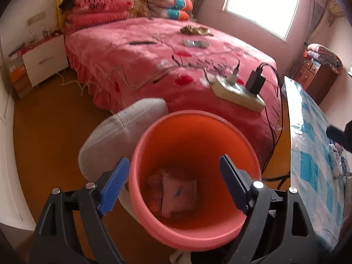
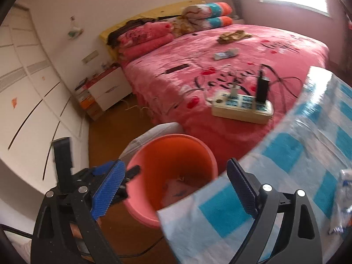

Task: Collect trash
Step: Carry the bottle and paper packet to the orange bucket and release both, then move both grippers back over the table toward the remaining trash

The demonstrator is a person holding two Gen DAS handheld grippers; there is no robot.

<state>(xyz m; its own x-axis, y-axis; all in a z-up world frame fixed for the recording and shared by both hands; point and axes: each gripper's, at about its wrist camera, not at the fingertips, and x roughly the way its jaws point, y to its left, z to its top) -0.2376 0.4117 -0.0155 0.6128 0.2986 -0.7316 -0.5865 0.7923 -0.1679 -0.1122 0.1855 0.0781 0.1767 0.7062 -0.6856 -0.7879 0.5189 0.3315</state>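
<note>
Hiding part of the bin (image 2: pixel 171 167), a table edge (image 2: pixel 220 198) overlaps it.

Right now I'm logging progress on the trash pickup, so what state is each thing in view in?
Round pink plastic bin: upright, crumpled paper trash at its bottom.
Left gripper: fingers open, empty, above the bin.
Right gripper: fingers open, empty.
Beige power strip: lying on the pink bed, black charger plugged in.
</note>
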